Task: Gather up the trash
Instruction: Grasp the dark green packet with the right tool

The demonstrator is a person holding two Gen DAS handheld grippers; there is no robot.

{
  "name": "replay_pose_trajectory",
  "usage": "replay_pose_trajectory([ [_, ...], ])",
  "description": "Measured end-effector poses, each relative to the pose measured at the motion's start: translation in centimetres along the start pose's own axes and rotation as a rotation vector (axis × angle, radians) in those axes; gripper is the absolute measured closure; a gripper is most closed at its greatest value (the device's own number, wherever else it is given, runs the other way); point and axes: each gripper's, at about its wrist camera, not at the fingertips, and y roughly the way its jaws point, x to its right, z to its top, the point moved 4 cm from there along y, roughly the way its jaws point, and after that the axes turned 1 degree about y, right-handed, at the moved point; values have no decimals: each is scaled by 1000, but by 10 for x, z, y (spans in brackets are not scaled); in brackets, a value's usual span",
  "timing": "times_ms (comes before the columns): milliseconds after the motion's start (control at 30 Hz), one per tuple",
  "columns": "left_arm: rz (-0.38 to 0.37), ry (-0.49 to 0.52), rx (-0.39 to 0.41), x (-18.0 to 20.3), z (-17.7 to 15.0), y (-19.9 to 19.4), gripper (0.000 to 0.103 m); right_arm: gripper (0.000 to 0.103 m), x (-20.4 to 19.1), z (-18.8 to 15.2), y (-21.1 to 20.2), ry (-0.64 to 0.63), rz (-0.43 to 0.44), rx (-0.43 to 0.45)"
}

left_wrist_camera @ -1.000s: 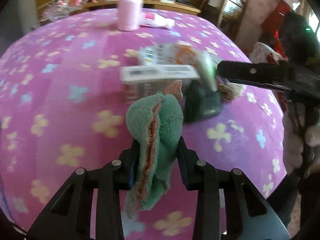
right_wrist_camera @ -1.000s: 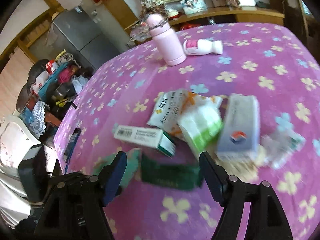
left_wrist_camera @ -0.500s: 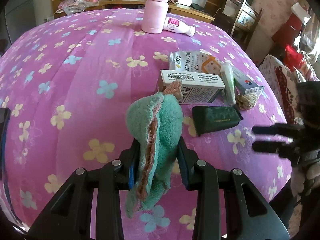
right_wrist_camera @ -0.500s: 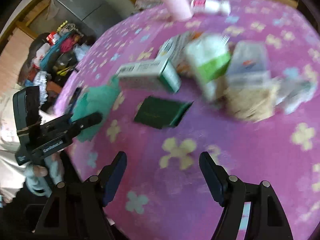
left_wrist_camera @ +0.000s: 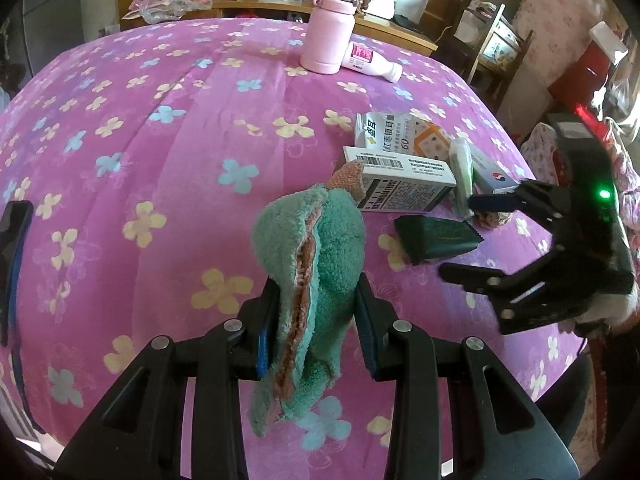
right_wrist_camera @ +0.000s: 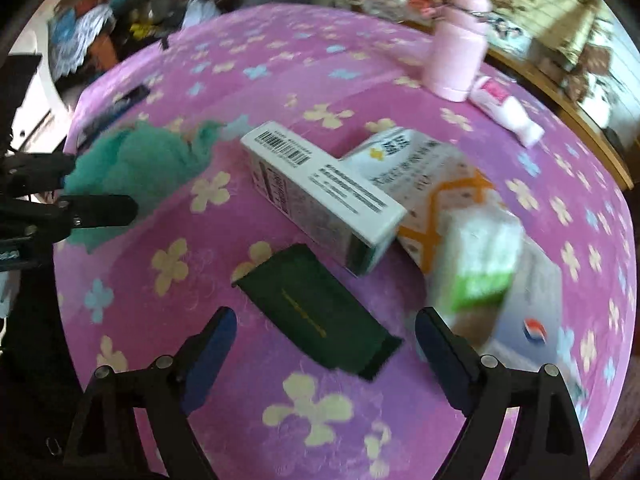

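Note:
My left gripper (left_wrist_camera: 316,320) is shut on a fuzzy green cloth (left_wrist_camera: 316,248) with a brownish-pink lining, held above the purple flowered tablecloth (left_wrist_camera: 160,152). The cloth (right_wrist_camera: 140,164) and the left gripper show at the left of the right wrist view. A flat dark green packet (right_wrist_camera: 316,312) lies on the table between the fingers of my right gripper (right_wrist_camera: 326,320), whose jaws are opening and whose pads stand clear of it. The left wrist view shows the right gripper (left_wrist_camera: 460,236) just over that packet (left_wrist_camera: 432,236). Behind it lies a white barcoded box (right_wrist_camera: 320,196).
A white and orange packet (right_wrist_camera: 432,168), a green and white tissue pack (right_wrist_camera: 480,256) and a blue and white box (right_wrist_camera: 528,312) crowd the right. A pink flask (left_wrist_camera: 330,28) and a white bottle (left_wrist_camera: 368,60) sit at the far side. A black phone (left_wrist_camera: 12,260) lies at the left edge.
My right gripper rolled and came down over the dark green packet, and its jaws stand wider. The left gripper kept its hold on the cloth and shifted slightly sideways.

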Motion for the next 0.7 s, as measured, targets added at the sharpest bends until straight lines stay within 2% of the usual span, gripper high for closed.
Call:
replay_pose_trajectory([
  [33, -3, -1, -1, 1, 0, 1, 71, 14, 1, 2, 4, 3, 2, -12],
  [67, -6, -2, -3, 1, 1, 2, 71, 20, 3, 3, 10, 15, 3, -28],
  [100, -11, -2, -5, 3, 1, 3, 71, 31, 5, 3, 15, 33, 14, -41],
  [133, -16, -1, -7, 4, 1, 4, 71, 32, 5, 1, 17, 50, 30, -50],
  [200, -24, 3, -7, 8, 2, 5, 71, 59, 3, -3, 12, 61, 18, -19],
  [267, -34, 7, -6, 13, 3, 6, 71, 68, 5, -12, 2, 124, 62, 7],
  [533, -99, 50, 9, 54, 4, 0, 71, 72, 12, -60, -52, 321, 117, 129],
  [700, -147, 113, 7, 96, 3, 1, 71, 72, 26, -96, -83, 413, 90, 174],
])
